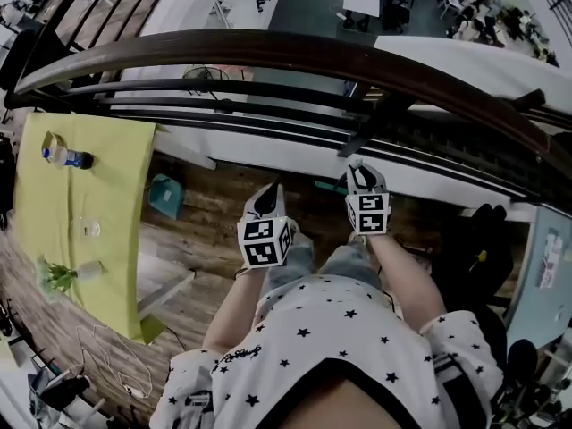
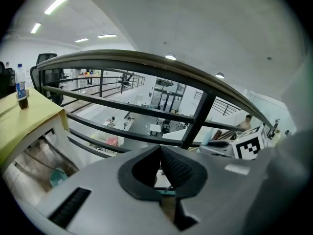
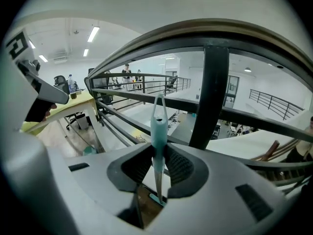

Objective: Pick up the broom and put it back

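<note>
The person's patterned shirt (image 1: 349, 347) fills the lower head view, with both forearms extended forward.

Left gripper (image 1: 266, 204): jaws closed tip to tip, with nothing gripped between the pads.

Right gripper (image 1: 362, 179): jaws partly closed, with the pads pressing on both sides of the broom (image 3: 159, 126). Its teal handle stands upright between the pads, and the hanging hole at the top end rises above the jaws. The broom head is not visible in any view.

Both grippers are just short of the dark railing (image 1: 295, 56).

To the left stands a table (image 1: 116, 177) with a yellow-green cover, carrying a bottle (image 1: 64, 157).

Beyond the railing lies a lower floor.
</note>
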### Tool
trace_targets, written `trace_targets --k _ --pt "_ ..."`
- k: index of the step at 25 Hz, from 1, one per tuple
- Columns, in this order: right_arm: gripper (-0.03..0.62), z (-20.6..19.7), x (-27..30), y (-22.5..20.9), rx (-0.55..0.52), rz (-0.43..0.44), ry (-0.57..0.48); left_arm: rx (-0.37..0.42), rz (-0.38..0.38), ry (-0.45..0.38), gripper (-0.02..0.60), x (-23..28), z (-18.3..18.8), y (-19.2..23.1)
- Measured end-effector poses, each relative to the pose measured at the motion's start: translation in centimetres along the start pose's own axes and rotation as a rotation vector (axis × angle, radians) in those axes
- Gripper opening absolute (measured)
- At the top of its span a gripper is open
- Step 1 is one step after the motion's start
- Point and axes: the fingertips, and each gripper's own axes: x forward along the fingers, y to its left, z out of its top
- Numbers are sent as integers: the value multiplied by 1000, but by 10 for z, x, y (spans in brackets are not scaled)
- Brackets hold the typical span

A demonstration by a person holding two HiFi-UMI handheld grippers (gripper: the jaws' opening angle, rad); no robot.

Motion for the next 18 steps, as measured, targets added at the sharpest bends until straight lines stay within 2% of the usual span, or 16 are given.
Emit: trace_targets --k 13,18 --pt "78 3 52 38 -15 -17 27 16 -58 47 11 26 -7 43" --pt "78 7 71 49 -22 -9 29 18 -71 56 11 33 -10 48"
